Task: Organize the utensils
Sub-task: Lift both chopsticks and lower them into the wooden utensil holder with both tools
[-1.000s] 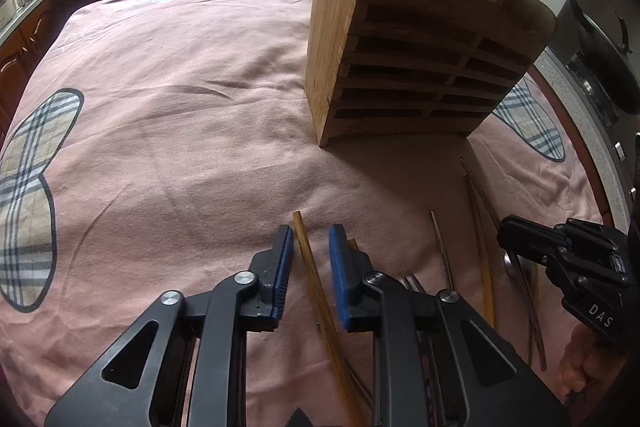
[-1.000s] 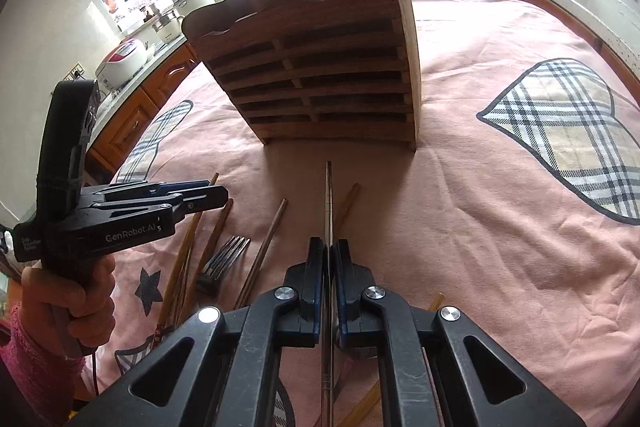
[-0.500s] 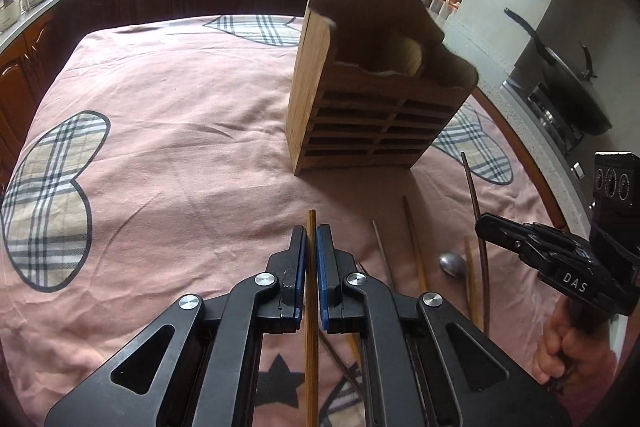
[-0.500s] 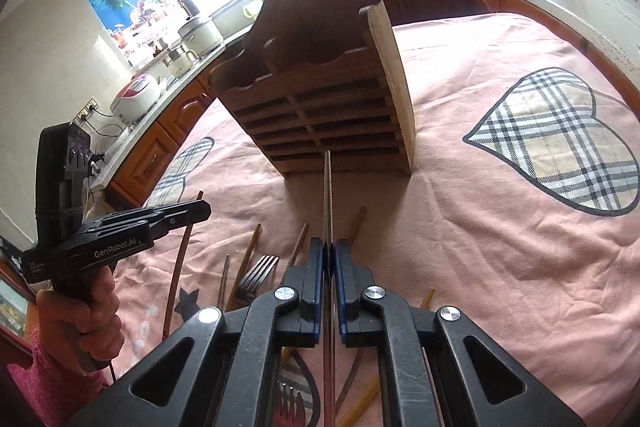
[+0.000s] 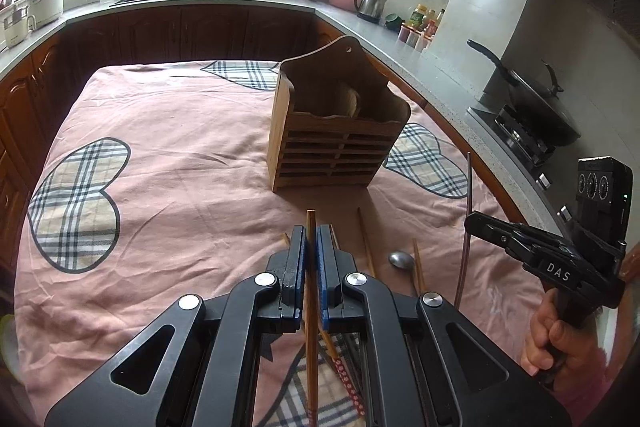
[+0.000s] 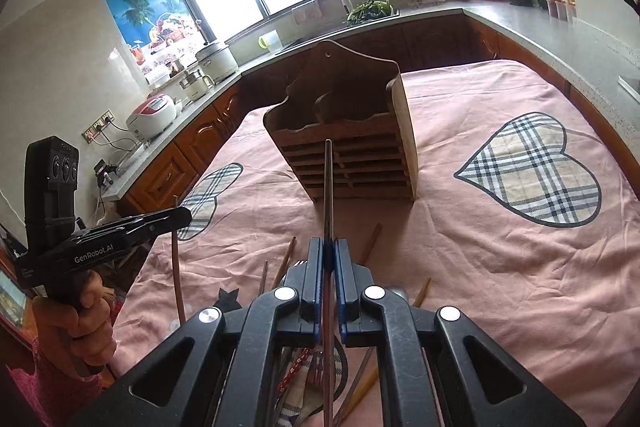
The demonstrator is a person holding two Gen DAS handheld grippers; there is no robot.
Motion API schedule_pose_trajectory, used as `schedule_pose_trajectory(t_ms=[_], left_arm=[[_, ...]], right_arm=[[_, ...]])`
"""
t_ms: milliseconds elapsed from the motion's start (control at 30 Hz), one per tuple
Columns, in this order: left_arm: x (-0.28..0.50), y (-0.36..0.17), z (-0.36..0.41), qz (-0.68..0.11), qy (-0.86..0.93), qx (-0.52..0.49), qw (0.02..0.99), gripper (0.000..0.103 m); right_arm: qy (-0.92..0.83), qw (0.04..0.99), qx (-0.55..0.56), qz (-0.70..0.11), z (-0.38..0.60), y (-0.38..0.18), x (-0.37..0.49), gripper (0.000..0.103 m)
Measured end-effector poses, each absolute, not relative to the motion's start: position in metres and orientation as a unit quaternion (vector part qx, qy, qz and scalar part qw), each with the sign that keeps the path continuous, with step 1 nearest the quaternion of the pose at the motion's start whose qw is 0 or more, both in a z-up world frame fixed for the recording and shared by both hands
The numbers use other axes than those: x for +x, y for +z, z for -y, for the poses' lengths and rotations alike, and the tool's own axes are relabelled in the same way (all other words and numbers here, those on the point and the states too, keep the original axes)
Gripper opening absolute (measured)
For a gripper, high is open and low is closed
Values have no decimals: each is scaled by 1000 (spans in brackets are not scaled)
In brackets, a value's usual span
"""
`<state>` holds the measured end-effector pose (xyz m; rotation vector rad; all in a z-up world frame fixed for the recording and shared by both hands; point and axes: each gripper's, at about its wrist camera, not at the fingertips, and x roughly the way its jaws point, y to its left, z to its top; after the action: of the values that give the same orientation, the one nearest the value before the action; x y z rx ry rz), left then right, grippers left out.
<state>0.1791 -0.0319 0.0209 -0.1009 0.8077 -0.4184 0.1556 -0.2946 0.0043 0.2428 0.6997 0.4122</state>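
Observation:
My left gripper [image 5: 311,231] is shut on a light wooden chopstick [image 5: 311,219], held up off the cloth and pointing at the slatted wooden utensil holder [image 5: 340,143]. My right gripper [image 6: 328,246] is shut on a thin dark chopstick [image 6: 328,183], whose tip also points at the holder [image 6: 348,151]. In the left wrist view the right gripper [image 5: 474,221] shows at the right with its dark chopstick [image 5: 465,247] hanging below it. The left gripper [image 6: 185,215] shows at the left of the right wrist view. Several chopsticks [image 5: 366,239], a spoon [image 5: 401,260] and a fork [image 6: 297,264] lie on the cloth below.
The pink cloth with plaid hearts [image 5: 160,187] covers the table, and the holder stands near its right side. Dark cabinets and a grey counter [image 5: 180,7] ring the table. A stove with a wok [image 5: 536,107] is close on the right, beyond the table edge.
The left jaws, open around the wooden chopstick a second ago, have shut on it. Both grippers have lifted their sticks off the cloth and tilted up, so the holder looks farther away.

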Motion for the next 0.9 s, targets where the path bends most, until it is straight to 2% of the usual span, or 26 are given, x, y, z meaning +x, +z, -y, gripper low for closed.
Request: schedule_pose_trajectory(t_ms=[433,900], left_arm=[[159,54,20,-339,-202,-69,916,5],[175,90,11,-282,-210,-111,929,4]], right_arm=[[198,928,121,-291,304,28,138,5],[187,949,147,-208,312,64,160,5]])
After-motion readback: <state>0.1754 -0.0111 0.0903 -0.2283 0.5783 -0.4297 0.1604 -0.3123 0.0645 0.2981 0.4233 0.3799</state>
